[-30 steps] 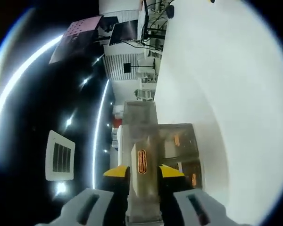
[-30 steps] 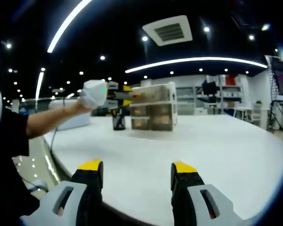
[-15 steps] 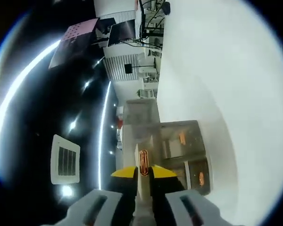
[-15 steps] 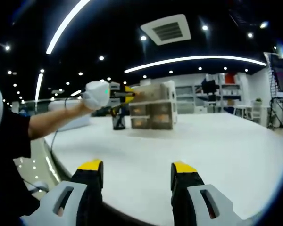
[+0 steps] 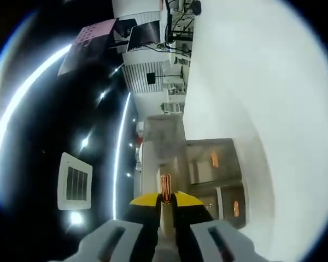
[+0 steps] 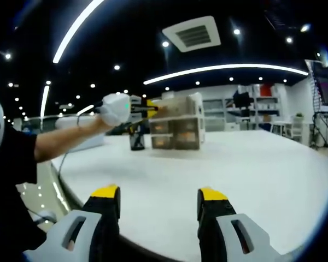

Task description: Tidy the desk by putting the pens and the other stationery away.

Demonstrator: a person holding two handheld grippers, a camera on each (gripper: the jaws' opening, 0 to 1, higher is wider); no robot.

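A translucent drawer organizer (image 5: 210,164) stands on the white table (image 5: 257,82); this view is rolled on its side. My left gripper (image 5: 165,201) is shut on the front of the organizer's top drawer (image 5: 163,147), right at its orange handle (image 5: 165,186). In the right gripper view the same organizer (image 6: 177,124) stands far across the table (image 6: 235,174), with the left gripper (image 6: 147,108) at its top left corner, held by a person's gloved hand (image 6: 116,109). My right gripper (image 6: 158,197) hangs open over the near table edge, nothing between its jaws.
A black pen cup (image 6: 136,141) stands just left of the organizer. The person's arm (image 6: 60,143) reaches in from the left. The table's rounded edge runs along the left and near side. Shelves and desks line the far wall.
The left jaws have closed from wide apart onto the top drawer's front. The hand and left gripper have drifted slightly. My right gripper has stayed still.
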